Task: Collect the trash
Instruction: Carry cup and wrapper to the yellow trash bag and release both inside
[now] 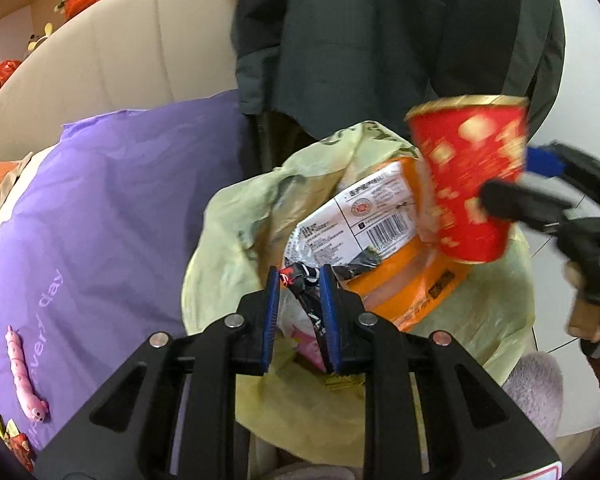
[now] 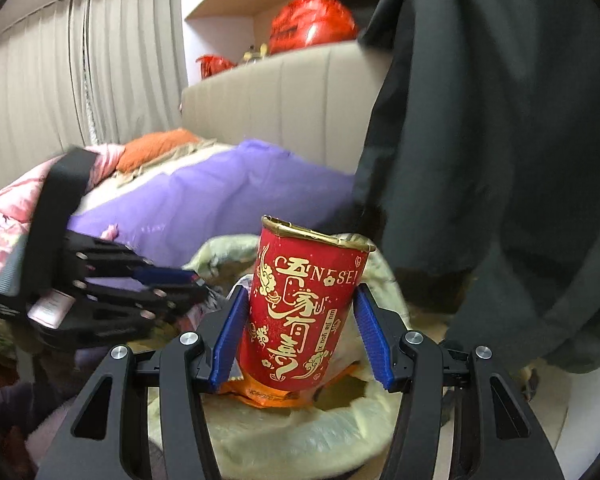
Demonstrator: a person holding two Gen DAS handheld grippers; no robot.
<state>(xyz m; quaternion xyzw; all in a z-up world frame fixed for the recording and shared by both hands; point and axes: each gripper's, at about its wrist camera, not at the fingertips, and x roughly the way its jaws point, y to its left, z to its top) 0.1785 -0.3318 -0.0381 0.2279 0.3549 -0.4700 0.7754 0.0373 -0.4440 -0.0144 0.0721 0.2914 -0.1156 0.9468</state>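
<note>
My left gripper is shut on a crumpled black-and-white wrapper, held over the mouth of a trash bin lined with a pale yellow bag. An orange package with a barcode label lies inside the bin. On the right, my right gripper holds a red paper cup with gold print above the bin's far rim. In the right wrist view the cup stands upright between the blue pads of the right gripper, over the bag. The left gripper reaches in from the left.
A bed with purple bedding and a pink caterpillar toy lies left of the bin. A dark jacket hangs behind it. Small snack wrappers sit at the bed's near corner. A fuzzy lilac slipper is on the floor.
</note>
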